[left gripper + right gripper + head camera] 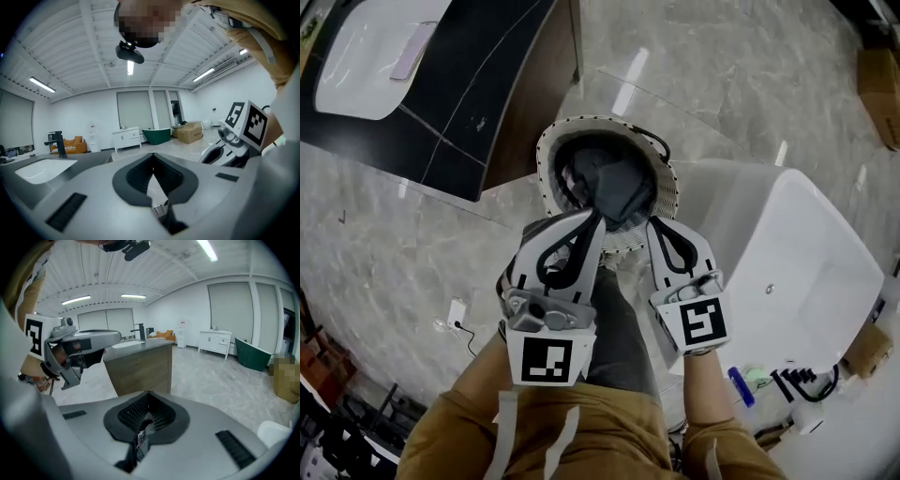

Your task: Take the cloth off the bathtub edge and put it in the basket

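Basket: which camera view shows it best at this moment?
The head view. It looks straight down into the basket, showing its whole round rim and the dark cloth lying inside. The left and right gripper views look out across the room and show nothing of the basket.

Left gripper (592,223), right gripper (656,228) — both are showing white moulded jaw shells lined with black ribbed pads. Each is carrying a marker cube (546,360) printed with black-and-white squares. The person is wearing mustard-tan sleeves (455,441) — pale grey straps (505,436) are hanging off them.
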{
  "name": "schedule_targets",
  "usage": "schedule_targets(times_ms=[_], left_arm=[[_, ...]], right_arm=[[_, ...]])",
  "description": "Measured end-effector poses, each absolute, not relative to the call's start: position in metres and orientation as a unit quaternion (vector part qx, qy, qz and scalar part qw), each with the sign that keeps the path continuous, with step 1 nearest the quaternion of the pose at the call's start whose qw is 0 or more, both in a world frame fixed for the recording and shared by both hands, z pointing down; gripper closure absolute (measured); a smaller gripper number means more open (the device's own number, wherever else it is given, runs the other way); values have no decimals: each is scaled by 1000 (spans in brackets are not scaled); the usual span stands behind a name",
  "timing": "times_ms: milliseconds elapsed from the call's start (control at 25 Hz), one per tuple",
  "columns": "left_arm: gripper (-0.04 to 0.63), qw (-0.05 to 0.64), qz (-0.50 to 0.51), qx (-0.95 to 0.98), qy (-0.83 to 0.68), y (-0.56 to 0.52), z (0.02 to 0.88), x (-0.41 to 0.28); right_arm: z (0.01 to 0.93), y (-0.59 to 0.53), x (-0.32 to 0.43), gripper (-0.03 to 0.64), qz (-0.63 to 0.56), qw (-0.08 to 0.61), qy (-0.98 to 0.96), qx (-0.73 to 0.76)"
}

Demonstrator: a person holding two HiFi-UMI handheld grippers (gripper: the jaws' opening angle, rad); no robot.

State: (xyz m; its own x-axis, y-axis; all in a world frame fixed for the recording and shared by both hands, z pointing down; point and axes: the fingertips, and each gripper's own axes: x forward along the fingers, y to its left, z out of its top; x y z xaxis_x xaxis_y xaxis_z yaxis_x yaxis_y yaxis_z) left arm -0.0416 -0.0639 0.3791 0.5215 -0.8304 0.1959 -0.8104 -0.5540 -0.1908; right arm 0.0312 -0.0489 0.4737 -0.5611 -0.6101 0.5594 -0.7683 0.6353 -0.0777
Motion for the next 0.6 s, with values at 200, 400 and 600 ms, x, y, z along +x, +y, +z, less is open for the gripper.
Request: schedule_targets(times_ms=[200,400,600], left_arm=[[591,47,-126,-874,467,-57,335,-42],[591,76,-110,-874,467,-57,281,-40],[591,91,-95,-873,469,-44,221,-37]], right_arm=[[408,-48,38,611,154,225,-864,423],[334,-51,45,611,116,198,-868,440],[254,-41,52,611,83,162,-872,455]])
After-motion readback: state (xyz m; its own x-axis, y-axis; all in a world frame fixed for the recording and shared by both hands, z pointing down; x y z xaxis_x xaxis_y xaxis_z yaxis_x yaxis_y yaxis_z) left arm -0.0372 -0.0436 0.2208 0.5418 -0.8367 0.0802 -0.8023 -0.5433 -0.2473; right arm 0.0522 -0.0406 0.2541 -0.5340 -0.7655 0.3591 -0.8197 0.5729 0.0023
